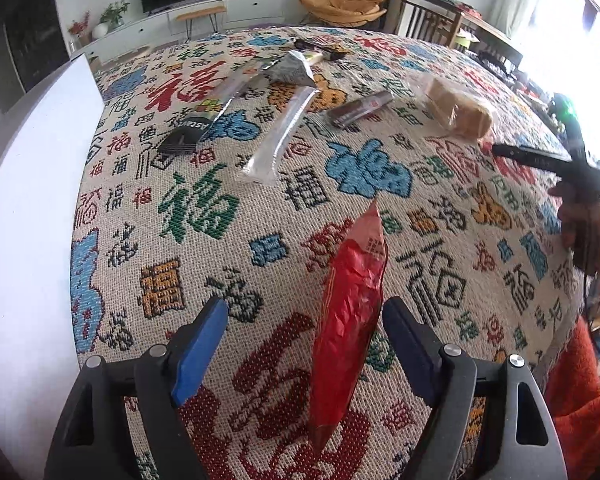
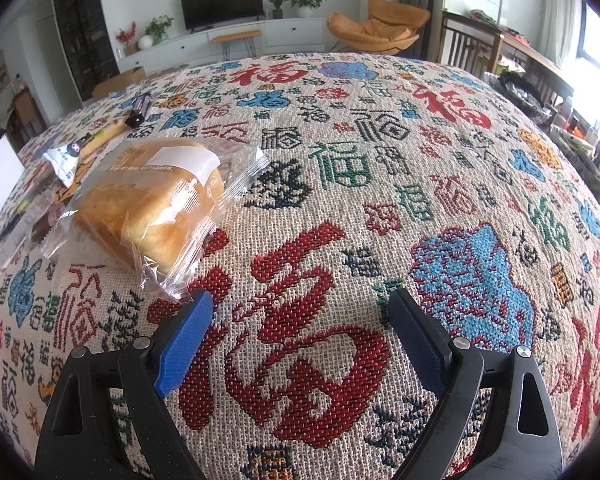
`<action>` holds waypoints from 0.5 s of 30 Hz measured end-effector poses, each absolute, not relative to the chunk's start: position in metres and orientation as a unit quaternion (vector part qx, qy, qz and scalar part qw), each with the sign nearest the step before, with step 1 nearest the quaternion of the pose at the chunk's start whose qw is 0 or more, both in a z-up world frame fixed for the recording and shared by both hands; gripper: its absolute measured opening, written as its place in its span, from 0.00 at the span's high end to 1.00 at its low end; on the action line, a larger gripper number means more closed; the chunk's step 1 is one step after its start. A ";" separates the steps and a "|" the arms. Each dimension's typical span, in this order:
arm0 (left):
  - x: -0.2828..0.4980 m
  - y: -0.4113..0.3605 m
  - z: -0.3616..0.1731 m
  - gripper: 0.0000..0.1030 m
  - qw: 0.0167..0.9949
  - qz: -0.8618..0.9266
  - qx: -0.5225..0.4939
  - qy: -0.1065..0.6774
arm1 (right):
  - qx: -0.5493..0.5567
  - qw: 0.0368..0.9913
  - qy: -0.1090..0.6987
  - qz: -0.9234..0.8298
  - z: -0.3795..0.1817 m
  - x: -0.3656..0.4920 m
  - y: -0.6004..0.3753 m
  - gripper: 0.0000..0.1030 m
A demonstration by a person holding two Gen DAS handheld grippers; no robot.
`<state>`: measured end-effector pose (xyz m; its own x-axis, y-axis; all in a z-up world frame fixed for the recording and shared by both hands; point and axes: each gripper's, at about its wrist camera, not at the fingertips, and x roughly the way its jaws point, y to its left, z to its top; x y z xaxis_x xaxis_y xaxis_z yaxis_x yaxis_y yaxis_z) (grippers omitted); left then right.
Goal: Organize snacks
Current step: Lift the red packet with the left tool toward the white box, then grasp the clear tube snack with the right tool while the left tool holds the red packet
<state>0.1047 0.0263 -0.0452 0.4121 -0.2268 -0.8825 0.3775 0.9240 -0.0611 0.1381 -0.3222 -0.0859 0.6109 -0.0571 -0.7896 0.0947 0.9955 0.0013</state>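
Observation:
A red snack packet [image 1: 350, 300] lies on the patterned cloth between the open fingers of my left gripper [image 1: 306, 336], touching neither pad. Further off lie a clear long packet [image 1: 280, 136], a black packet [image 1: 188, 132], a brown bar [image 1: 360, 109], a grey-white pouch [image 1: 294, 66] and a wrapped bread loaf [image 1: 460, 110]. My right gripper [image 2: 300, 328] is open and empty over the cloth, with the bread loaf [image 2: 152, 204] just ahead to its left. The right gripper also shows at the right edge of the left wrist view [image 1: 540, 158].
A white box or board [image 1: 32, 200] stands along the table's left side. The patterned tablecloth [image 2: 380, 200] covers the whole table. More small snacks [image 2: 138, 110] lie at the far left. Chairs and a TV unit stand beyond the table.

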 end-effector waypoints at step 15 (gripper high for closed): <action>0.068 0.002 -0.046 0.80 0.857 -0.229 0.038 0.460 | 0.183 0.813 0.527 0.171 -0.011 0.141 -0.203 0.12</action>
